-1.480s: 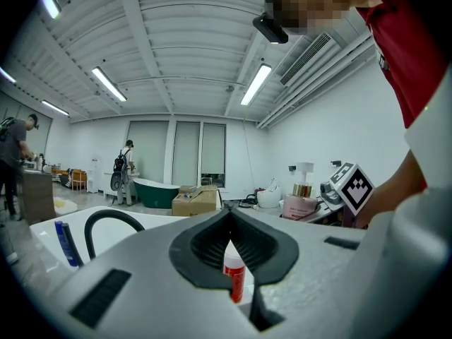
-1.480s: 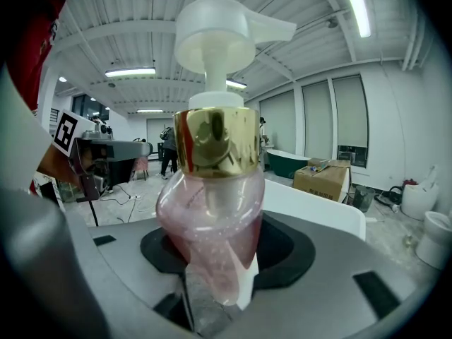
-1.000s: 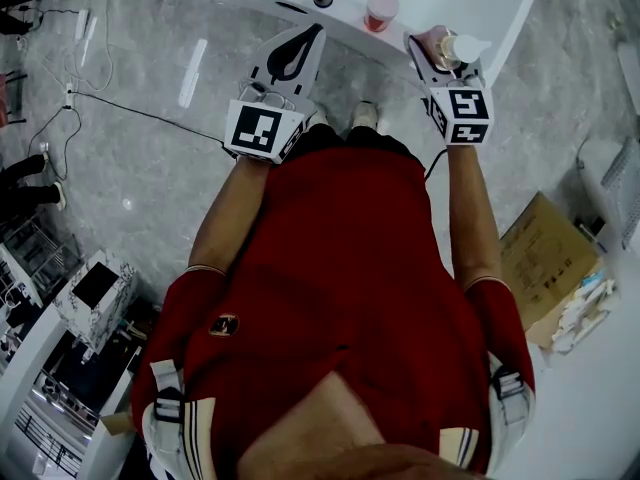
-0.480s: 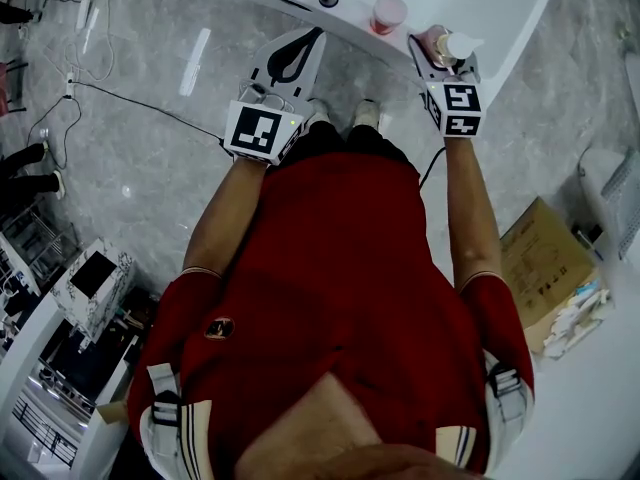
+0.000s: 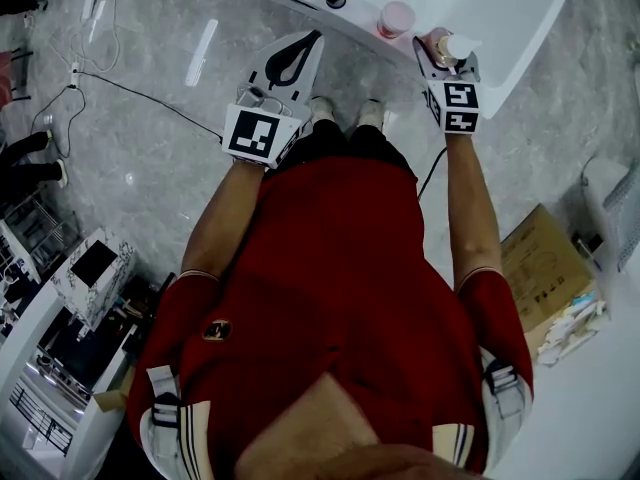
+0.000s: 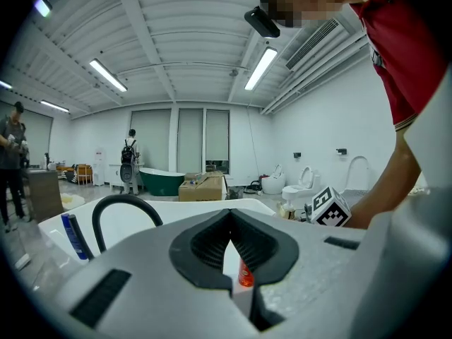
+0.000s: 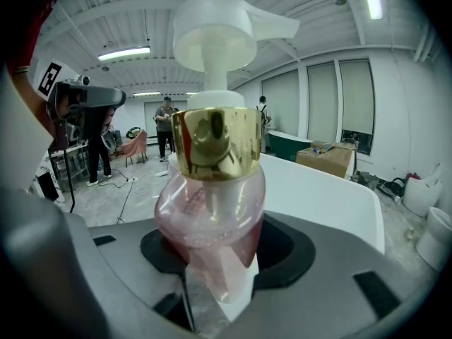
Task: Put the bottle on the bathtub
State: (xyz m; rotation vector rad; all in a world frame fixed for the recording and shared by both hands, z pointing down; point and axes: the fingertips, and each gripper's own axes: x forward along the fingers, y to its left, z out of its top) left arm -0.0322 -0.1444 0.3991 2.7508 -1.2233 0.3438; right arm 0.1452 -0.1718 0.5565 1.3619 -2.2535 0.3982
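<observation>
Since a second ago the right hand-held gripper (image 5: 445, 56) has edged slightly further over the bathtub (image 5: 515, 8) rim, still clamping the pink pump bottle (image 5: 440, 40). A pink cup (image 5: 397, 18) stands near it on the rim, and the left hand-held gripper (image 5: 305, 48) points at the rim. From the left gripper view, its jaws are pressed together on nothing, the white bathtub (image 6: 176, 214) beyond. From the right gripper view, the jaws squeeze the bottle's (image 7: 212, 217) rounded body, its gold collar and white pump upright above.
</observation>
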